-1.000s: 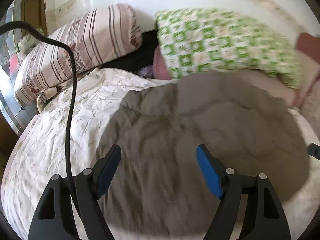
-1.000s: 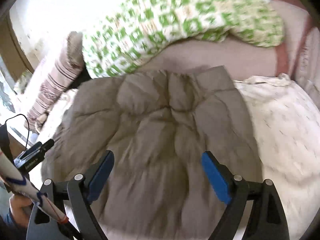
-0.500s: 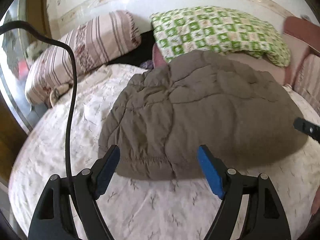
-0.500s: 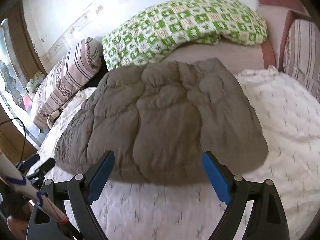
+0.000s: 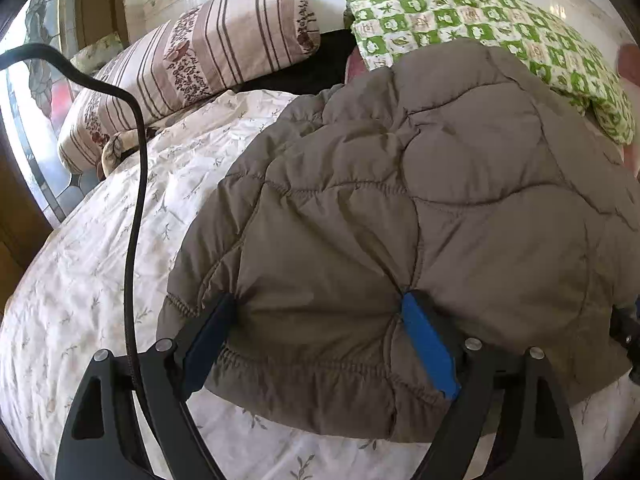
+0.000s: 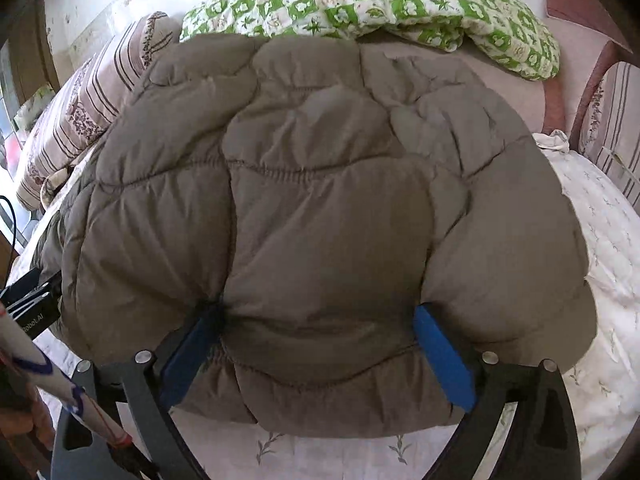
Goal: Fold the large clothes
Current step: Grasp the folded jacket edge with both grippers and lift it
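Left wrist view: one quilted grey-brown padded jacket (image 5: 420, 220), lying bunched on a bed (image 5: 92, 264) covered with a pale sprig-print sheet. The gathered hem edge faces the camera.

Left claw (image 5: 320, 312): jaws spread wide, the two blue-faced fingertips (image 5: 424, 332) pressed down into the padding near the hem, fabric bulging between them. Nothing is pinched between the jaws. A black cable (image 5: 134, 208) runs from the claw body up across the sheet to the left edge.

Right wrist view: the same jacket (image 6: 320, 200) fills most of the frame, its hem nearest the camera. Right claw (image 6: 320, 316): jaws likewise wide apart, both tips sunk into the padding just above the hem, not closed on it. The body of the left claw shows at the left edge, beside the jacket's far side.

Other items: striped pillow (image 5: 188, 64) at the head of the bed, left of the jacket; green-and-white checked quilt (image 5: 480, 28) behind the jacket, touching its upper edge; second striped pillow (image 6: 612, 120) at the right edge of the right wrist view.
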Tool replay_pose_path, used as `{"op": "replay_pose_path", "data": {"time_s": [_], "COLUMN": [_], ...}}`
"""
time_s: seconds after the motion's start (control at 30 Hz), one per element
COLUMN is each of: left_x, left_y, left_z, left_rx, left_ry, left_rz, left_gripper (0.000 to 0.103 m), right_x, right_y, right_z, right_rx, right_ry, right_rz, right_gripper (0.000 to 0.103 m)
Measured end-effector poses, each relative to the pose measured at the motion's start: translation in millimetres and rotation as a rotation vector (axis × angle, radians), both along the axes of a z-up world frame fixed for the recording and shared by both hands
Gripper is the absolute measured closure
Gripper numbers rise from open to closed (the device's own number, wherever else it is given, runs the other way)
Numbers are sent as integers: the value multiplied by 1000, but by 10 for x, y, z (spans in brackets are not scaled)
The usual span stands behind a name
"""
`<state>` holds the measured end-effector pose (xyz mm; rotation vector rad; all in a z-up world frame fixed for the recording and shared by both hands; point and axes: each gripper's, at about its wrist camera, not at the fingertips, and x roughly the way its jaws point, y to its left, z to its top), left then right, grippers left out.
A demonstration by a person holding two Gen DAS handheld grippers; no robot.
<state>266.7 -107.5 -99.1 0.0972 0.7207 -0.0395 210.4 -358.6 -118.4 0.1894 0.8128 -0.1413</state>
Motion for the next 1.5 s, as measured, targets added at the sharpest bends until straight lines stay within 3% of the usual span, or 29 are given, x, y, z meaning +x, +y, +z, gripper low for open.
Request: {"op": "replay_pose_path", "data": {"time_s": [0.27, 0.43, 0.8, 1.1, 1.27, 1.5], "left_x": [-34, -47, -62, -62, -58, -62], "left_y": [13, 26, -23, -13, -3, -5], "left_z": [34, 39, 11, 18, 22, 22], "left_rx": [-12, -20, 4, -7, -9, -2], "left_ry": [-36, -41, -59, -58, -58, -62], "left_rz": [15, 23, 23, 24, 24, 23], "left_gripper": [17, 17, 17, 17, 17, 17], "right_x": [-122, -292, -49, -140, -256, -173], "right_y": [36, 216, 254, 220, 16, -325], "right_z": [135, 453, 128, 256, 459, 263], "right_rx": [0, -53, -47, -29, -37, 29], "right_ry": [-35, -203, -82, -94, -162, -76], "right_rz": [-14, 32, 74, 71, -7, -81], "right_gripper": [2, 2, 0, 0, 0, 0]}}
